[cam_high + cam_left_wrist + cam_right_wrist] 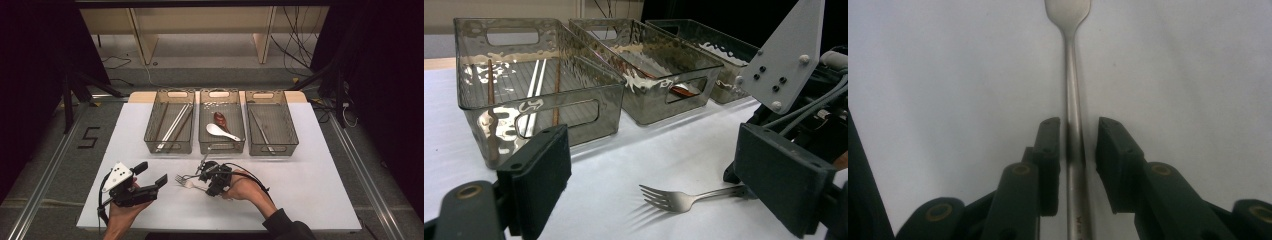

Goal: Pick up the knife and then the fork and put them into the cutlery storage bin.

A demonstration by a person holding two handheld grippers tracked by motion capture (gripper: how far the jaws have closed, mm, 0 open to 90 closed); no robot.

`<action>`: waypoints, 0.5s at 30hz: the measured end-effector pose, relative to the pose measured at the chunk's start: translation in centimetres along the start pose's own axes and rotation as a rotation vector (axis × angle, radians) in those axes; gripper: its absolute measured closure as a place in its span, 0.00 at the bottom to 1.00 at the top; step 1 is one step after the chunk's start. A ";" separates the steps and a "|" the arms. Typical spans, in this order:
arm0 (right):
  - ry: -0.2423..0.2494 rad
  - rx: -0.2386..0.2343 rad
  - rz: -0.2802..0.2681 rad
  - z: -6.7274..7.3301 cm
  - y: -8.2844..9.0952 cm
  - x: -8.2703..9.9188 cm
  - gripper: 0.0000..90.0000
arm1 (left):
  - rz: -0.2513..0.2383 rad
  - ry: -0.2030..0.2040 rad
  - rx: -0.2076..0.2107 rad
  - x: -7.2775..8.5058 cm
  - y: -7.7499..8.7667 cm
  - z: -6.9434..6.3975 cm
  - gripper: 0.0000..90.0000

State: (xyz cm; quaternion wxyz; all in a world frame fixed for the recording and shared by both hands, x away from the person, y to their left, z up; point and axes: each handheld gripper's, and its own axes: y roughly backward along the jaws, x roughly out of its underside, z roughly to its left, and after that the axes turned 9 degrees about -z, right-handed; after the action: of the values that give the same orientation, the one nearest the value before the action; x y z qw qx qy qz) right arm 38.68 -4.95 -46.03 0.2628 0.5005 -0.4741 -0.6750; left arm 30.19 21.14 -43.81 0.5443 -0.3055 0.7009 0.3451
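- Fork, plain steel, lies flat on the white table just in front of the middle bin, tines pointing toward the person's left in the high view.
- Its slim handle runs straight between the two black jaws of the right gripper, which straddle it low over the table; a sliver of gap shows on either side, so the pads are narrowed around the handle but not yet pressing on it.
- Judged from its look, the fork is light, stiff and smooth: it should not bend, yet the polished, narrow handle could slip or swivel in a loose pinch.
- A hold across the handle near its midpoint, where the jaws now sit, seems the surest place, keeping the tined head from tipping down.
- Because the handle lies flush on the table, the pads likely need to come right down to the surface to catch it.
- The left gripper rests to the left of the fork, jaws spread wide with nothing between them, and looks on at the tines.
- Beyond stand three smoked clear bins in a row: the left bin holds chopsticks, the middle bin a white soup spoon and a dark reddish spoon, the right bin what looks like a single slim utensil.
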 end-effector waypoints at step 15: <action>0.024 0.020 0.039 0.3 -0.2 -0.5 0.85 | 0.002 0.000 -0.002 0.0 0.0 0.0 0.16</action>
State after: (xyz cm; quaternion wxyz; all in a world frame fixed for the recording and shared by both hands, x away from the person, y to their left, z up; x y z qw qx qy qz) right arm 38.64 -4.34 -45.95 0.2767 0.5020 -0.4871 -0.6589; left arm 30.23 21.14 -43.83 0.5436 -0.3055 0.7010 0.3461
